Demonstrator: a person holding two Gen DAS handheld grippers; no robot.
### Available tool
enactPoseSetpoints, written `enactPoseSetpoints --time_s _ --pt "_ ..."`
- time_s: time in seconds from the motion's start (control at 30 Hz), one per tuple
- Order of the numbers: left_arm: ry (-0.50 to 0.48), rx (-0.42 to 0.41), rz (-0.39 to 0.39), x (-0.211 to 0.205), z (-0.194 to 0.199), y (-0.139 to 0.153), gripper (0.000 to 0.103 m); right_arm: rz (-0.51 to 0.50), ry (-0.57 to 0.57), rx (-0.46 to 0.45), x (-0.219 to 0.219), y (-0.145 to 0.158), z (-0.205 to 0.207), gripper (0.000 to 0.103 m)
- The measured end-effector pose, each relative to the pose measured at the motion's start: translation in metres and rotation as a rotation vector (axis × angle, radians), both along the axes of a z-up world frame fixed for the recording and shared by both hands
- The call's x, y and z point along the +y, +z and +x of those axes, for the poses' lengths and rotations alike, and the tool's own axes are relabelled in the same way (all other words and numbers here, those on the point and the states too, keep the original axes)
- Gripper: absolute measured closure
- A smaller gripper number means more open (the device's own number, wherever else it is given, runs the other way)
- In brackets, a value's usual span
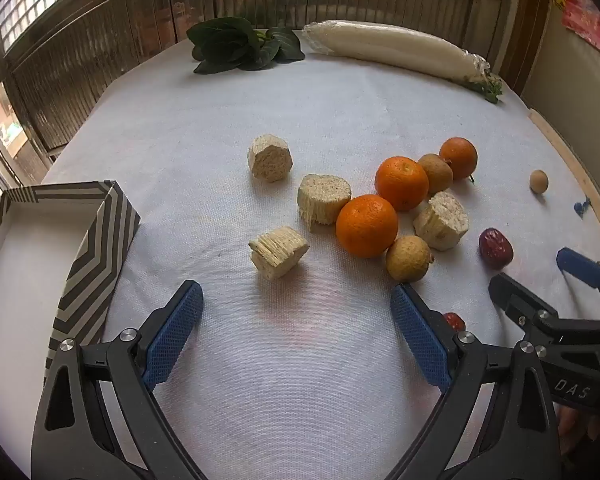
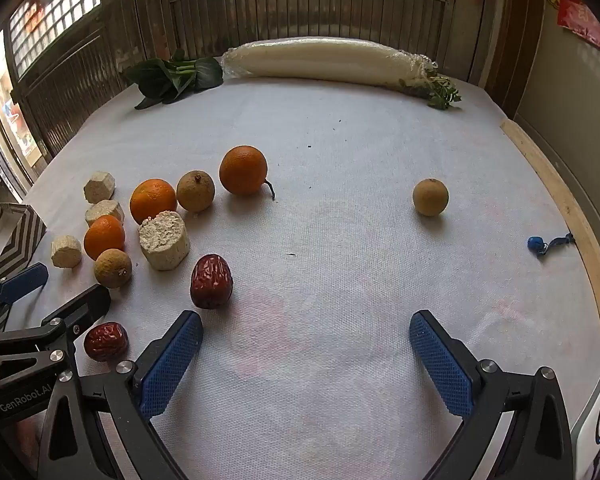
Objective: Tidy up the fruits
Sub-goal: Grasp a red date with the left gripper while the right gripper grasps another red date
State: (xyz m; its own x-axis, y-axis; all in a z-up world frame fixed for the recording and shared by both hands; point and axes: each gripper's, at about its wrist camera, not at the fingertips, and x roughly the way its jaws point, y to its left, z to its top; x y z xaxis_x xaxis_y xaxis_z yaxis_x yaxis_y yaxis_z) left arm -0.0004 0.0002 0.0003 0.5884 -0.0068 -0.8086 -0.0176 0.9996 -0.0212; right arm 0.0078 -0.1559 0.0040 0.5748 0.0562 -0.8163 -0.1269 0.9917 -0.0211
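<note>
fruits scattered over the white-clothed bench [image 2: 340,160], mostly in a cluster left of centre in the right wrist view: three oranges [image 1: 366,225], brown longans [image 1: 408,258] and pale cut stalk chunks [image 1: 277,252] lying close together, some touching. one longan [image 2: 430,197] alone, well apart toward the right side. two red dates [image 2: 211,281] near the front, one just beside the left pad of the right gripper [image 2: 306,346], the other [image 2: 105,341] between the two grippers. striped box [image 1: 88,248] with a white inside at the left edge, nothing in it as far as visible. leafy greens [image 1: 240,46] and a wrapped white radish [image 1: 392,52] along the far edge. small blue clip [image 2: 537,245] near the wooden strip at the right edge. left gripper [image 1: 296,316] tilted down over bare cloth just short of the cluster, jaws spread wide, nothing between them. right gripper likewise tilted down, jaws spread wide, bare cloth between the pads.
</note>
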Motion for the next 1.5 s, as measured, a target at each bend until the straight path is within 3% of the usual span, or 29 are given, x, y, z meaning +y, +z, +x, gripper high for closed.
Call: enactPoseSetpoints --time_s 0.17,0.4,0.67,0.9,1.07,1.23,1.3,1.5 --pt "0.018 0.054 0.006 0.007 -0.002 0.007 0.008 0.002 0.003 0.02 0.0 0.006 -0.007 0.0" --pt "0.04 0.027 0.048 0.005 -0.012 0.043 0.008 0.026 0.017 -0.03 -0.01 0.039 -0.02 0.002" --pt "0.046 0.019 0.002 0.009 -0.014 0.07 0.008 0.024 0.055 -0.078 0.003 0.066 -0.031 0.005" --pt "0.029 0.03 -0.033 0.014 -0.023 0.069 0.008 0.034 0.112 -0.054 0.006 0.064 -0.033 0.023" --pt "-0.041 0.043 -0.061 0.01 -0.029 0.064 0.008 0.033 0.144 -0.028 0.011 0.057 -0.034 0.035" --pt "-0.144 0.086 -0.088 -0.01 -0.03 0.053 0.008 0.044 0.149 -0.011 0.007 0.05 -0.034 0.037" --pt "-0.171 0.091 -0.088 -0.019 -0.029 0.048 0.008 0.055 0.154 0.001 0.004 0.048 -0.034 0.044" --pt "-0.224 0.126 -0.09 -0.039 -0.019 0.031 0.025 0.054 0.161 0.021 -0.003 0.042 -0.032 0.05"
